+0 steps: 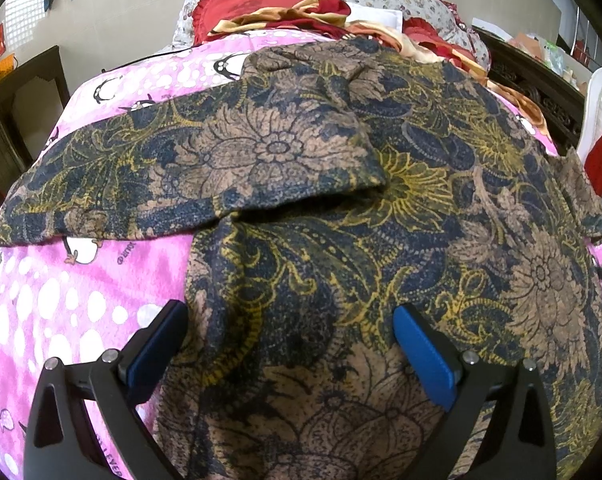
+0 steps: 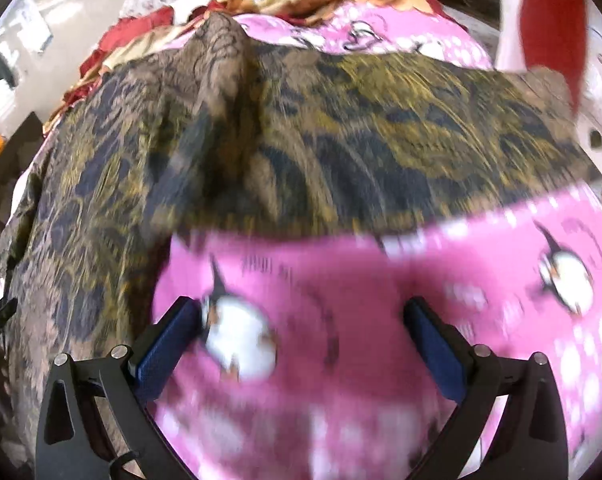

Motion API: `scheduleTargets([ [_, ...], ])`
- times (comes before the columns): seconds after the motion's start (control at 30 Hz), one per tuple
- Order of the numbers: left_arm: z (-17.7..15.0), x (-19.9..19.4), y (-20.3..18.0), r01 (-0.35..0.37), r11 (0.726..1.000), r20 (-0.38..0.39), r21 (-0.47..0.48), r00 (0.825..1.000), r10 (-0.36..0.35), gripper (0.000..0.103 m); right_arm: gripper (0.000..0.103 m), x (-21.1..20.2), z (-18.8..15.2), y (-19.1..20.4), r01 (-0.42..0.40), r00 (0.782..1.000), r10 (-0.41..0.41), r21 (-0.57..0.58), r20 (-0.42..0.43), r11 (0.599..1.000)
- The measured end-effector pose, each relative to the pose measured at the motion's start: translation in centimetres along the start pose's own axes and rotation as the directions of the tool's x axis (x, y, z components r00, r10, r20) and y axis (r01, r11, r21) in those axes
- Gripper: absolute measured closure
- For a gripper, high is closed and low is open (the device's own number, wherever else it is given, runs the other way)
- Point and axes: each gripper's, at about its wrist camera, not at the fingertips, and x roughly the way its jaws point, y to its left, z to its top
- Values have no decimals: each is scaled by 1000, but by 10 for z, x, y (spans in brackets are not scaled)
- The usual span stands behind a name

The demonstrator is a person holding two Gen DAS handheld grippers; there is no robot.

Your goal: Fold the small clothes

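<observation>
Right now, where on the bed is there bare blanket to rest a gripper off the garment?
Bare pink penguin blanket lies under the right gripper, bordered by the floral garment above and left. Another patch sits below the sleeve, beside the left gripper. The head end is crowded with red bedding.

open pink blanket (image 2: pixel 341 300) is seen between and ahead of the spread fingers of the right gripper (image 2: pixel 301 320). the way ahead is covered by the flat floral garment (image 1: pixel 381 208). heaped red bedding (image 1: pixel 285 12) is piled at the far end.
</observation>
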Motion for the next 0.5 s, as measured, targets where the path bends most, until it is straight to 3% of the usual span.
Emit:
scheduleTargets([
  [0.17,3,2,0,-8,1000,-6,6,1000,8,0,4,-65,-57,-8,20,999,-20,-14,-48,1000],
  [0.33,5,4,0,-10,1000,-9,2,1000,10,0,4,-157,-107,-1,3,1000,-3,-47,5,999],
  [0.43,6,5,-1,-13,1000,-15,-4,1000,13,0,4,-187,-112,25,-60,997,62,-54,50,997],
  [0.5,6,5,-1,-13,1000,-17,-2,1000,13,0,4,-189,-102,63,-104,991,111,-84,81,991],
])
